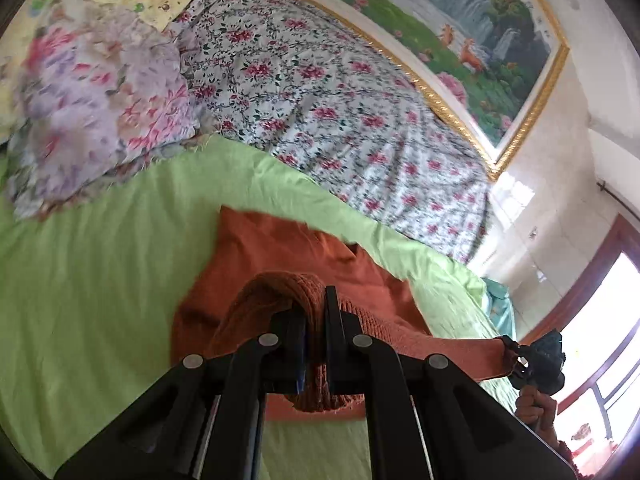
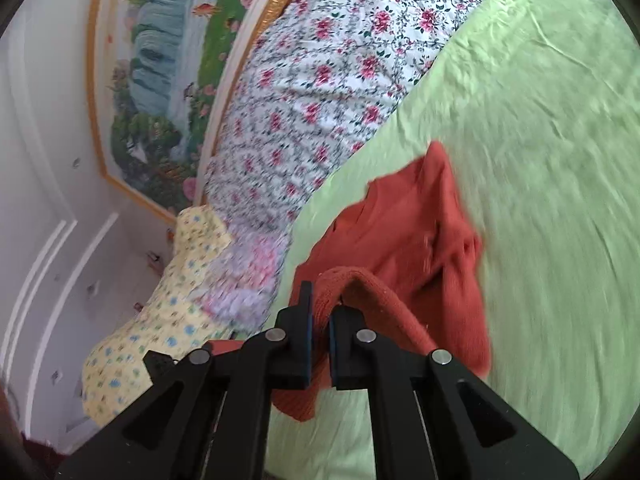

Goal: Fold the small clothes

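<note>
A small rust-orange knit garment (image 1: 280, 256) hangs over the light green sheet (image 1: 100, 272). My left gripper (image 1: 316, 320) is shut on its ribbed edge, which bunches between the jaws. My right gripper (image 2: 320, 312) is shut on another edge of the same garment (image 2: 420, 232), and it shows at the far right of the left wrist view (image 1: 520, 360), pulling the cloth taut between the two. The rest of the garment droops toward the sheet (image 2: 540, 160).
A floral quilt (image 1: 320, 92) covers the far half of the bed. A purple floral pillow (image 1: 92, 108) and a yellow print pillow (image 2: 160, 308) lie at its head. A framed landscape painting (image 1: 460, 20) hangs on the wall. A window (image 1: 600, 340) is at the right.
</note>
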Action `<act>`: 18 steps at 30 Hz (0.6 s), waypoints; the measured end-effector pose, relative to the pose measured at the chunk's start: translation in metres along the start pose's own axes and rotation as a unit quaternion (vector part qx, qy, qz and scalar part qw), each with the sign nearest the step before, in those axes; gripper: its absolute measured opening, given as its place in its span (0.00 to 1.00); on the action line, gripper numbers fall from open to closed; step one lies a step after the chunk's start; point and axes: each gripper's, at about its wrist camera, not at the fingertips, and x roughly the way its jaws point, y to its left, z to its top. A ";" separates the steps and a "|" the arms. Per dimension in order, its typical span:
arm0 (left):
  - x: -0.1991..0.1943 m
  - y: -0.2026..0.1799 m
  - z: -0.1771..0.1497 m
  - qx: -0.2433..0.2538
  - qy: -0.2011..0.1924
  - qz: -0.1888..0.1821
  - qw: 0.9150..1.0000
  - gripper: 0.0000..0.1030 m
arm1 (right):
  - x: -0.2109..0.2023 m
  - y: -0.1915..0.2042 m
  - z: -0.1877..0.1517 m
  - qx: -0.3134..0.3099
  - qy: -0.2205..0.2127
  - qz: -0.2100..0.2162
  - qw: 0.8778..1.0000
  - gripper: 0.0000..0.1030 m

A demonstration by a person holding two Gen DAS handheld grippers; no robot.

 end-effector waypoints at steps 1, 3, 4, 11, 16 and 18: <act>0.014 0.003 0.008 0.000 0.002 0.005 1.000 0.04 | 0.012 -0.005 0.011 0.005 0.000 -0.004 1.000 0.06; 0.037 0.008 0.019 -0.002 0.008 0.015 1.000 0.04 | 0.032 -0.016 0.030 0.013 0.002 -0.009 1.000 0.06; 0.054 0.013 0.026 -0.004 0.014 0.022 1.000 0.04 | 0.042 -0.021 0.038 0.016 0.004 -0.015 1.000 0.06; 0.149 0.047 0.053 -0.011 0.056 0.067 0.996 0.04 | 0.121 -0.065 0.087 0.042 0.026 -0.058 0.997 0.06; 0.199 0.064 0.063 -0.011 0.074 0.080 0.994 0.05 | 0.155 -0.088 0.108 0.048 0.032 -0.090 0.994 0.07; 0.217 0.072 0.063 -0.010 0.082 0.089 0.993 0.05 | 0.166 -0.097 0.111 0.049 0.039 -0.103 0.993 0.07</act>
